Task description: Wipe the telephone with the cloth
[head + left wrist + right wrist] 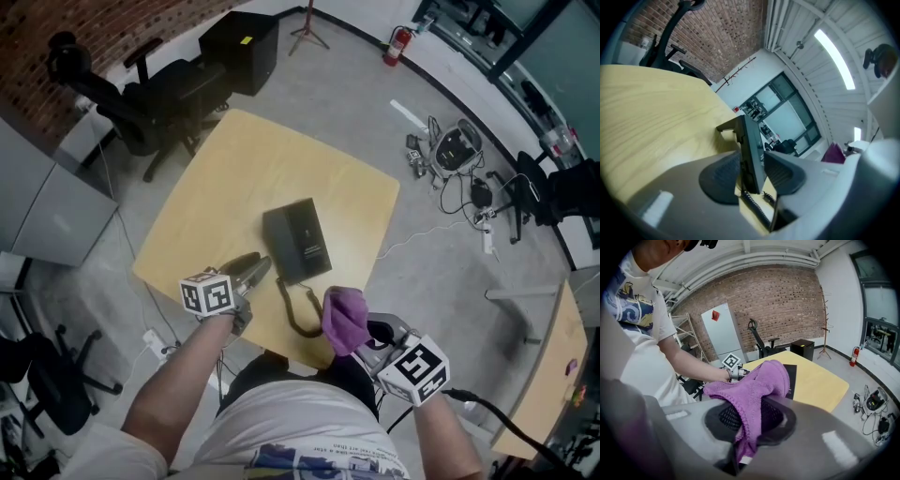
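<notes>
Purple fuzzy cloth (343, 319). Matte black rectangular plastic telephone (297, 241), black coiled cord (298, 314). Pale yellow wood-grain bench (244, 169). Black-and-white square markers (208, 293) on grey left hand-held gripper (255, 267) and grey right hand-held gripper (361, 339).

I read the dark grey, flat rectangular plastic telephone (296, 242) as lying flat near the middle of the pale wooden bench (234, 178), turned slightly askew to the bench edges. Its black coiled cord (298, 317) curls from the near side toward the near bench edge. The purple terry cloth (754, 385) is bunched up and pinched in my right tongs (749, 423), clear of the telephone.
</notes>
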`<control>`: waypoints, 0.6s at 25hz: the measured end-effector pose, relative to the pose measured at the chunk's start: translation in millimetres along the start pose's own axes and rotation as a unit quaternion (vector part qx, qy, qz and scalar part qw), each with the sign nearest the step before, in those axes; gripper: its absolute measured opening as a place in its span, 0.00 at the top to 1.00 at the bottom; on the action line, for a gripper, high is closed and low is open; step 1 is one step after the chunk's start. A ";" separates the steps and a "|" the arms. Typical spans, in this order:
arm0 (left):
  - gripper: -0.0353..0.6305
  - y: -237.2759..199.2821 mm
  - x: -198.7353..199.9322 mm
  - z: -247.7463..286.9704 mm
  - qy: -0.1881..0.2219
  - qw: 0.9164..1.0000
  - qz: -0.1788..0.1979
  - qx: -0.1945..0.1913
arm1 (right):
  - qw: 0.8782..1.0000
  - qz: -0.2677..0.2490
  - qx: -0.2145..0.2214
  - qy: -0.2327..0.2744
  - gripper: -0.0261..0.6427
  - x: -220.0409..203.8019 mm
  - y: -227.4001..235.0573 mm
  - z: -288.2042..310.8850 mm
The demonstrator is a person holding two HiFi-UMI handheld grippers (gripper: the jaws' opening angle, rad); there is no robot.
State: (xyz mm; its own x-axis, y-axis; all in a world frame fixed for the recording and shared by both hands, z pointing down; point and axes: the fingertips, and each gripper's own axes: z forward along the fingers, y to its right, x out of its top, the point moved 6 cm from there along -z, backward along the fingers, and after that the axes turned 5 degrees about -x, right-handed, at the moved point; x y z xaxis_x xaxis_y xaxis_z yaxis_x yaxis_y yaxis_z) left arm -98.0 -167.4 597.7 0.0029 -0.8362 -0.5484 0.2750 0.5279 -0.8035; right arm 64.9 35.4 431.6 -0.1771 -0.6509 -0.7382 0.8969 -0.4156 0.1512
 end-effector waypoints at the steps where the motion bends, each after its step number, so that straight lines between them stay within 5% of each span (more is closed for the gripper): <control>1: 0.70 4.0 -1.0 -6.6 0.005 1.000 -0.002 -0.004 | 1.000 -0.001 -0.001 0.001 0.90 0.4 -2.9 -0.1; 6: 0.73 39.7 -17.3 -45.2 0.010 0.999 0.017 -0.031 | 1.000 -0.015 0.005 0.010 0.90 -4.7 -18.0 -1.7; 11: 0.76 98.0 -40.2 -68.8 -0.004 0.994 0.101 -0.037 | 0.998 -0.055 0.032 0.021 0.90 -14.1 -22.5 -10.0; 15: 0.85 148.0 -74.0 -72.1 -0.046 0.982 0.180 -0.018 | 0.994 -0.082 0.054 0.045 0.90 -24.4 -22.1 -23.0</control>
State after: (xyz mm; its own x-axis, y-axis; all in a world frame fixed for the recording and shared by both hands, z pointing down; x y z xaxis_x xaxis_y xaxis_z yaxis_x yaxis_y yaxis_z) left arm -126.9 -16.7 502.6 0.1811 -0.6036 -0.7764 0.2062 0.7952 -0.5702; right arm 58.8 75.1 431.2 -0.2762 -0.5113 -0.8138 0.8091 -0.5807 0.0902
